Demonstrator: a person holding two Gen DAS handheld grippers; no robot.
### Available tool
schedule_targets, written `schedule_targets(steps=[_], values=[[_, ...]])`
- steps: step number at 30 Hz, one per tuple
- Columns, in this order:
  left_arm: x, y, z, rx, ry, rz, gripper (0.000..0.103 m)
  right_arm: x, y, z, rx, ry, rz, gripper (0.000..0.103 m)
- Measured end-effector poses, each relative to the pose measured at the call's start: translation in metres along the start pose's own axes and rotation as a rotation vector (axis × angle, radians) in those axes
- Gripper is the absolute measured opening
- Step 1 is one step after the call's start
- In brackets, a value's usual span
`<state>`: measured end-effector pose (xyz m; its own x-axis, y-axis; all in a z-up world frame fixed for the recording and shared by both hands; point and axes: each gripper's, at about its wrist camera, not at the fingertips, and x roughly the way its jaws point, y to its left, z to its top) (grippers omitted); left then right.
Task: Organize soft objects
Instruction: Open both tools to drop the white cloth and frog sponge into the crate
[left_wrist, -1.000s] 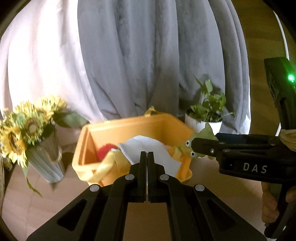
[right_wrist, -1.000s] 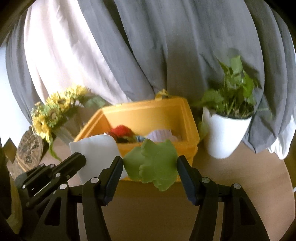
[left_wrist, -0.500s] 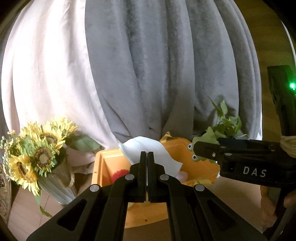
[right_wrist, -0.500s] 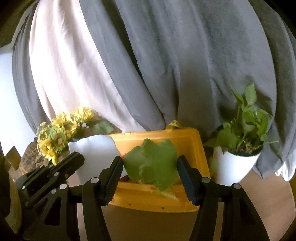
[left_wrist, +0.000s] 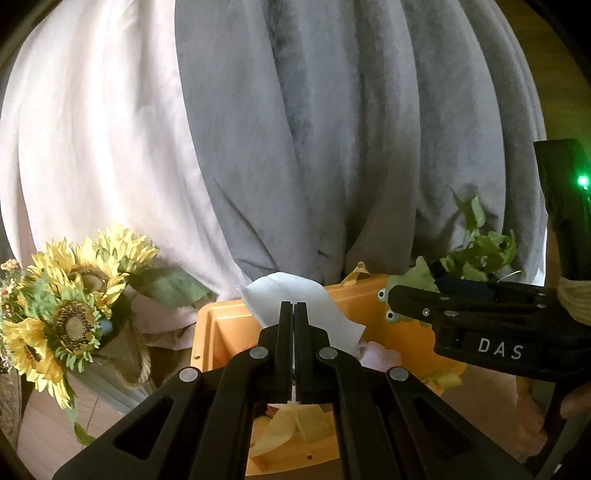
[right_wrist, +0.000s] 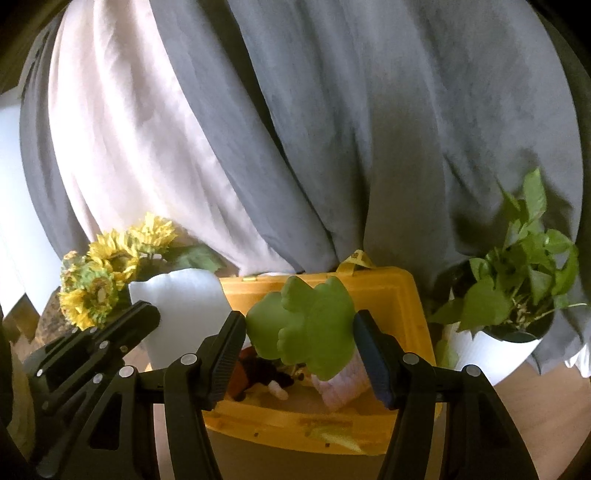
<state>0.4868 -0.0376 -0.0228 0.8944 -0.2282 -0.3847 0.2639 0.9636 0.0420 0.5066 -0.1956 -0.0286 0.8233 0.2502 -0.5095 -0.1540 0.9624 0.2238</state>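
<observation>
- Left wrist view: left gripper (left_wrist: 294, 314) pinched tight on a white cloth (left_wrist: 295, 299), held above the orange bin (left_wrist: 218, 332).
- Right wrist view: right gripper (right_wrist: 301, 334) clamped around a green frog toy (right_wrist: 306, 328), above the same bin (right_wrist: 402, 295) beside sunflowers (right_wrist: 107, 273).

Black tongs (left_wrist: 294, 314), silver screws, white "DAS" lettering, green light

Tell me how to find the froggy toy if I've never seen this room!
Find the yellow bin in front of the grey curtain. Just above it, the right hand-held gripper squeezes the frog toy. It is the only smooth green thing with lumpy toes; the potted plant beside it has thin leaves.
</observation>
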Motion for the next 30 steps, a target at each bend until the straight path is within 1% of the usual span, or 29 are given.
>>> schedule_targets(steps=[12,18,21,22,23,24,25,30], values=[[0.043,0.011,-0.008,-0.023,0.071,-0.004,0.003,0.048,-0.013,0.001,0.007,0.060,-0.015,0.062],[0.063,0.014,-0.014,-0.033,0.117,-0.022,0.003,0.068,-0.018,-0.002,0.021,0.105,-0.018,0.062],[0.068,0.015,-0.016,-0.033,0.127,-0.014,0.004,0.077,-0.018,-0.003,0.021,0.136,-0.019,0.063],[0.069,0.016,-0.017,-0.032,0.131,-0.017,0.006,0.080,-0.017,-0.003,0.018,0.144,-0.025,0.063],[0.069,0.015,-0.017,-0.032,0.131,-0.015,0.012,0.080,-0.018,-0.003,0.021,0.142,-0.033,0.064],[0.068,0.015,-0.017,-0.033,0.131,-0.010,0.015,0.080,-0.018,-0.004,0.025,0.138,-0.040,0.066],[0.068,0.015,-0.017,-0.034,0.129,-0.007,0.015,0.080,-0.018,-0.004,0.024,0.136,-0.046,0.069],[0.061,0.016,-0.015,-0.045,0.139,0.022,0.016,0.076,-0.017,-0.006,0.016,0.135,-0.063,0.069]])
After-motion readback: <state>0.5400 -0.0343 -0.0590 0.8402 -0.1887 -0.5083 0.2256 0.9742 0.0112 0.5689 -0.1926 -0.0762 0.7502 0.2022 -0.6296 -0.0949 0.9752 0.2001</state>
